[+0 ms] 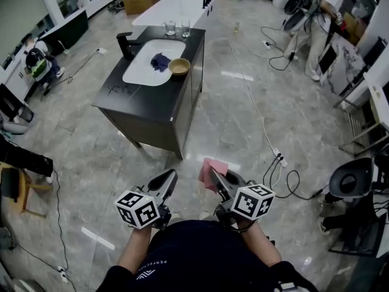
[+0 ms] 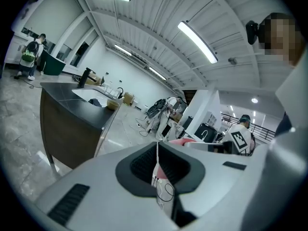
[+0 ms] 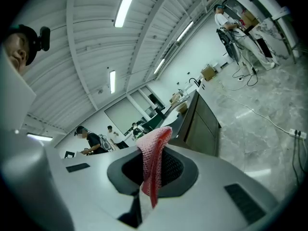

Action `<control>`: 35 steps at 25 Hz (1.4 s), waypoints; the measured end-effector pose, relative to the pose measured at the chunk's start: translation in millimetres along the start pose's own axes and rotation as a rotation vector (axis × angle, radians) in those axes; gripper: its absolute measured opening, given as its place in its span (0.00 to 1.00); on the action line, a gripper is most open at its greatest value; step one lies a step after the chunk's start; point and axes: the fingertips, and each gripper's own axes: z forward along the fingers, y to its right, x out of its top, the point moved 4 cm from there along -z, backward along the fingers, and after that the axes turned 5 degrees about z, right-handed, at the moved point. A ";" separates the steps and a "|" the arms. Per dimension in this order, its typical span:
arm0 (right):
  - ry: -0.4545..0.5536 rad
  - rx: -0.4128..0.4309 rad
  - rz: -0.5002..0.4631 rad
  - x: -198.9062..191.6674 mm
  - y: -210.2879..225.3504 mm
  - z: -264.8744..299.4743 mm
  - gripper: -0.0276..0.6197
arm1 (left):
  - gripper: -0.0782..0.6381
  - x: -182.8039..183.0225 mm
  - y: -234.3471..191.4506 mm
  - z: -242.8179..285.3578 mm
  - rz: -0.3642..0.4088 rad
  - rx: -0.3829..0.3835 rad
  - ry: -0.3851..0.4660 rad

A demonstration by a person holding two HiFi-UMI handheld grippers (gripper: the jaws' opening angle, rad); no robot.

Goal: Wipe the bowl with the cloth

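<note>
Item: pink cloth [image 3: 154, 162], pinched in my right gripper [image 1: 212, 173]; left gripper [image 1: 172, 175] pressed together, empty; bowl [image 1: 179, 67] well ahead on the counter [image 1: 149, 105], seemingly at the basin's edge; approach with a firm pinch, cloth hanging free.

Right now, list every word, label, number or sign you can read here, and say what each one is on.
Person's dark shirt: a small logo with one line of letters, too small to read.
Marker cubes on the left gripper and right gripper: black-and-white square patterns only, no letters or digits.
Cloth and bowl: no print visible.
Nothing else in any view is readable.
</note>
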 end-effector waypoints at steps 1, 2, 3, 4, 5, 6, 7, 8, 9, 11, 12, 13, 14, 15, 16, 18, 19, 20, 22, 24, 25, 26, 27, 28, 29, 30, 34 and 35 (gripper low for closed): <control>-0.002 0.008 0.001 2.7 3.4 -1.6 0.11 | 0.13 -0.1 1.5 4.6 0.004 0.006 0.001; -0.005 0.016 0.002 5.0 6.9 -3.1 0.11 | 0.13 0.1 2.8 9.4 0.009 0.012 0.003; -0.008 0.024 0.003 7.1 10.5 -4.3 0.11 | 0.13 0.7 4.2 14.6 0.013 0.018 0.006; -0.011 0.032 0.004 9.3 14.2 -5.2 0.11 | 0.13 2.0 5.8 20.1 0.018 0.021 0.008; -0.014 0.038 0.004 11.8 17.8 -6.0 0.11 | 0.13 3.5 8.1 25.7 0.024 0.022 0.010; -0.016 0.044 0.003 14.5 21.0 -7.0 0.11 | 0.13 4.9 11.1 30.8 0.030 0.020 0.010; -0.016 0.048 0.001 17.2 23.8 -7.8 0.11 | 0.13 5.9 14.3 35.0 0.038 0.017 0.007; -0.014 0.053 0.002 19.5 26.1 -8.1 0.11 | 0.13 6.3 17.3 38.2 0.046 0.014 -0.001; -0.012 0.059 0.006 21.6 28.0 -7.9 0.11 | 0.13 6.4 19.5 40.3 0.054 0.011 -0.011; -0.013 0.070 0.018 24.8 30.5 -7.8 0.11 | 0.13 6.0 21.9 43.4 0.066 0.010 -0.033; -0.015 0.072 0.022 26.4 32.0 -8.4 0.11 | 0.13 6.1 22.4 45.7 0.068 0.008 -0.042; -0.015 0.072 0.024 28.2 34.1 -8.8 0.11 | 0.13 6.8 22.6 48.9 0.069 0.004 -0.049; -0.015 0.069 0.025 29.8 36.5 -8.4 0.11 | 0.13 8.2 22.4 52.2 0.073 -0.003 -0.053; -0.015 0.065 0.029 30.9 38.9 -7.1 0.11 | 0.13 9.8 21.8 55.3 0.079 -0.012 -0.055; -0.015 0.060 0.035 31.2 41.4 -5.0 0.11 | 0.13 11.1 20.9 58.0 0.091 -0.022 -0.056; -0.019 0.043 0.046 30.8 46.2 -0.1 0.11 | 0.13 10.9 17.9 63.0 0.125 -0.047 -0.056; -0.022 0.031 0.047 30.8 48.2 2.2 0.11 | 0.13 9.6 15.9 65.6 0.145 -0.061 -0.058; -0.023 0.020 0.046 31.3 49.5 4.6 0.11 | 0.13 8.2 13.6 68.0 0.162 -0.077 -0.062; -0.022 0.001 0.043 33.5 50.2 11.3 0.11 | 0.13 7.6 6.0 72.6 0.183 -0.105 -0.079; -0.019 -0.012 0.041 37.9 49.4 22.7 0.11 | 0.13 12.9 -5.7 79.1 0.203 -0.116 -0.100; -0.020 -0.018 0.040 40.6 49.0 29.5 0.11 | 0.13 16.9 -11.8 82.9 0.218 -0.118 -0.109; -0.021 -0.025 0.038 43.7 49.0 36.8 0.11 | 0.13 21.1 -17.6 87.0 0.232 -0.120 -0.115; -0.021 -0.032 0.036 47.4 49.2 44.8 0.11 | 0.13 25.7 -23.5 91.3 0.242 -0.125 -0.118; -0.020 -0.035 0.035 51.5 49.1 53.9 0.11 | 0.13 30.9 -29.6 95.2 0.245 -0.134 -0.119; -0.020 -0.036 0.036 55.1 48.2 63.8 0.11 | 0.13 36.2 -36.0 98.0 0.238 -0.146 -0.118; -0.022 -0.035 0.037 57.6 46.4 73.7 0.11 | 0.12 41.1 -42.5 99.1 0.222 -0.161 -0.118; -0.030 -0.038 0.027 67.4 38.5 108.1 0.11 | 0.12 57.7 -70.8 98.3 0.158 -0.200 -0.106; -0.029 -0.040 0.026 70.5 37.5 116.6 0.11 | 0.12 61.6 -79.0 98.7 0.155 -0.200 -0.103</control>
